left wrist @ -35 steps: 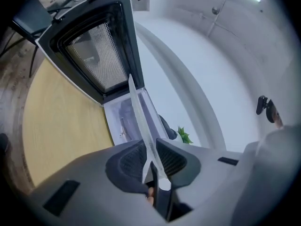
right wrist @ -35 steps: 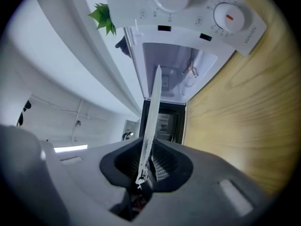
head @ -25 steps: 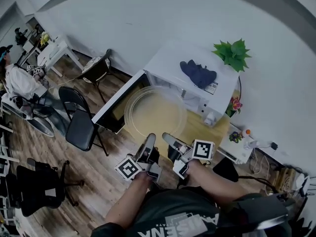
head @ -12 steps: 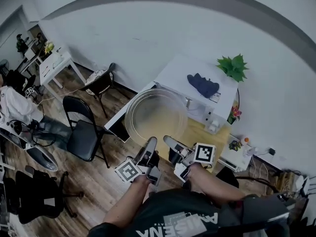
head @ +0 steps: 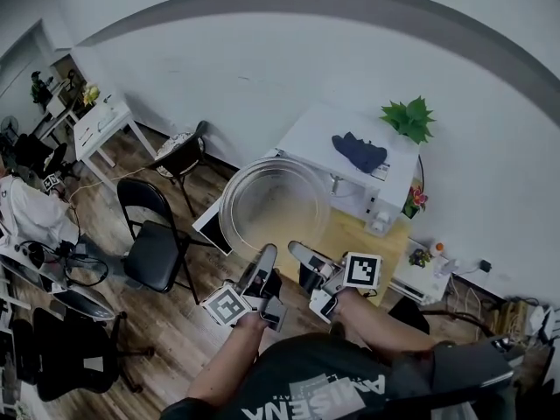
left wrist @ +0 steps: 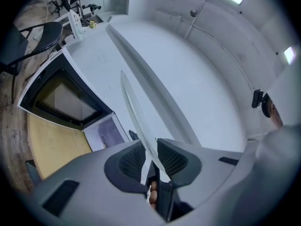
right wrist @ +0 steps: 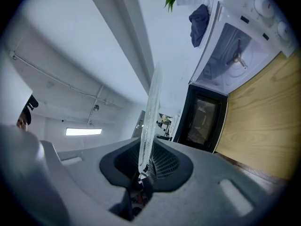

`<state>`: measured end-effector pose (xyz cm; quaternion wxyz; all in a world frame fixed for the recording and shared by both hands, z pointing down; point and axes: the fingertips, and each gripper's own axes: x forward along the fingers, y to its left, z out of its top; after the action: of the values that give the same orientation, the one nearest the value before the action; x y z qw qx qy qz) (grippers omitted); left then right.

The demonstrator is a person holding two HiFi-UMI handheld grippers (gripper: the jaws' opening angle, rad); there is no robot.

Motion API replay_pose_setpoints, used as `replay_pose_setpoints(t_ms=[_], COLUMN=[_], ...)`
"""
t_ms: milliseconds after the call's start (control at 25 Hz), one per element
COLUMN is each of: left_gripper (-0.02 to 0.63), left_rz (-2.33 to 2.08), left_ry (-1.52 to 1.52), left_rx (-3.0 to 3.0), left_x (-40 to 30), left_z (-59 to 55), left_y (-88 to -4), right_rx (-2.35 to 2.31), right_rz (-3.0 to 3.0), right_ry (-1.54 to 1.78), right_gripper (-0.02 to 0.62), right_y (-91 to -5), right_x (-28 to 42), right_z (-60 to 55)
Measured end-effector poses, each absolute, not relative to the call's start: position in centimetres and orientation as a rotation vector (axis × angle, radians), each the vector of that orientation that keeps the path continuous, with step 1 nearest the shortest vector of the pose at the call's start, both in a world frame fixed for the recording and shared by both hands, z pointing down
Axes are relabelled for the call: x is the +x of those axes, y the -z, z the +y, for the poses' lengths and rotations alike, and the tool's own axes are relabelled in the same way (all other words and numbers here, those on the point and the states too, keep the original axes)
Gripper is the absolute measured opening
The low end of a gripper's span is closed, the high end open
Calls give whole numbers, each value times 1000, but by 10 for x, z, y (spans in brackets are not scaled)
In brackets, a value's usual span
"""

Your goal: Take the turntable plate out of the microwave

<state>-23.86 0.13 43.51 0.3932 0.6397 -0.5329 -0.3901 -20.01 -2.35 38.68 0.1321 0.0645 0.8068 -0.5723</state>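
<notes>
The clear glass turntable plate (head: 274,204) hangs in the air in front of the white microwave (head: 337,138), outside its cavity, and both grippers hold it by its near rim. My left gripper (head: 267,252) is shut on the rim at the left. My right gripper (head: 294,246) is shut on the rim at the right. In the left gripper view the plate's edge (left wrist: 134,112) runs up from between the pads of the left gripper (left wrist: 149,157). The right gripper view shows the plate (right wrist: 151,107) edge-on, pinched in the right gripper (right wrist: 146,161), with the empty cavity (right wrist: 233,55) behind it.
The microwave door (head: 213,224) hangs open to the left over the wooden table (head: 354,230). A dark cloth (head: 359,151) and a green plant (head: 408,116) sit on top of the microwave. A black folding chair (head: 157,239) stands to the left on the wooden floor.
Both grippers have lifted the plate up and back from the microwave's opening. It now hangs higher and closer to me, and both grips are unchanged.
</notes>
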Motion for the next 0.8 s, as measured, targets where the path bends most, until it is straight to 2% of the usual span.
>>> replay_pose_setpoints(t_ms=[800], left_gripper=[76], left_rz=[-1289], left_ry=[1011], left_rx=[1620], left_x=[-227], left_z=[6], left_y=[-428], right_rx=[200], right_rz=[2345], right_ry=[1653], right_gripper=[62], right_y=[-387], right_x=[-193], right_z=[-15])
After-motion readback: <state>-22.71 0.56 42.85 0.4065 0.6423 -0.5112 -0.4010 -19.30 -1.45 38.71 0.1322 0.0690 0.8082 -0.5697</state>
